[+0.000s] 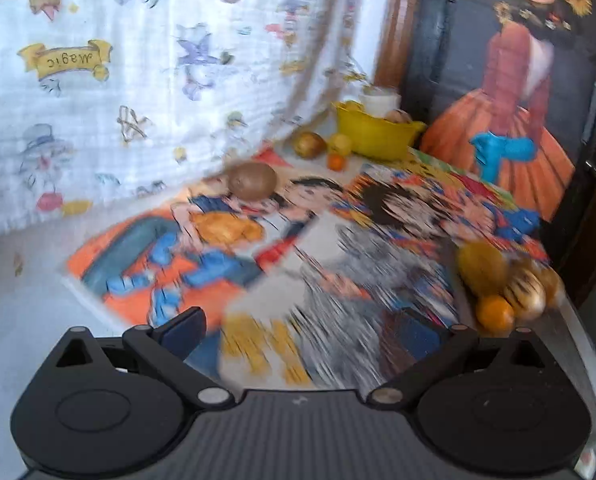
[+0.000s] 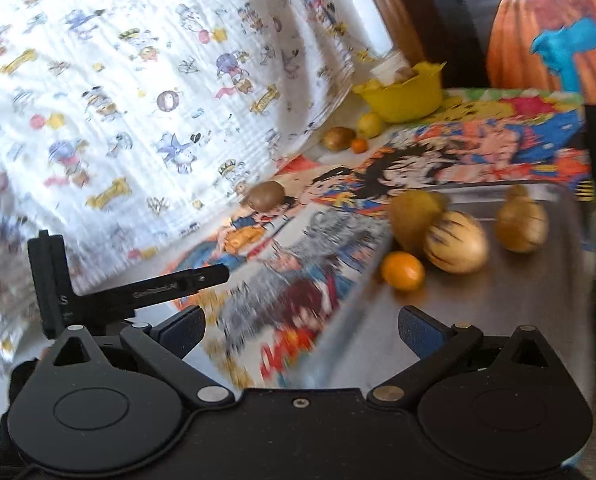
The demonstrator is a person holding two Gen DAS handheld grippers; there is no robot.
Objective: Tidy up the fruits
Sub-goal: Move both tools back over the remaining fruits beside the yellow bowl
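My left gripper (image 1: 302, 332) is open and holds nothing, low over a comic-print mat (image 1: 202, 248). A brown kiwi (image 1: 252, 181) lies on the mat ahead of it. At its right, a metal tray (image 1: 578, 332) carries a greenish fruit (image 1: 482, 272), a striped melon (image 1: 524, 292) and an orange (image 1: 495, 312). My right gripper (image 2: 302, 330) is open too, at the near edge of the tray (image 2: 498, 300). On that tray sit the orange (image 2: 403, 271), striped melon (image 2: 456, 247), greenish fruit (image 2: 414, 220) and a yellow-brown fruit (image 2: 522, 220). The kiwi (image 2: 267, 196) lies left of the tray.
At the back a yellow bowl (image 2: 404, 96) holds something, with a second kiwi (image 2: 338, 138), a lemon (image 2: 369, 124) and a small orange (image 2: 359, 144) beside it. A cartoon-print cloth (image 2: 118, 80) hangs along the left. A black bar (image 2: 138, 292) juts in from the left.
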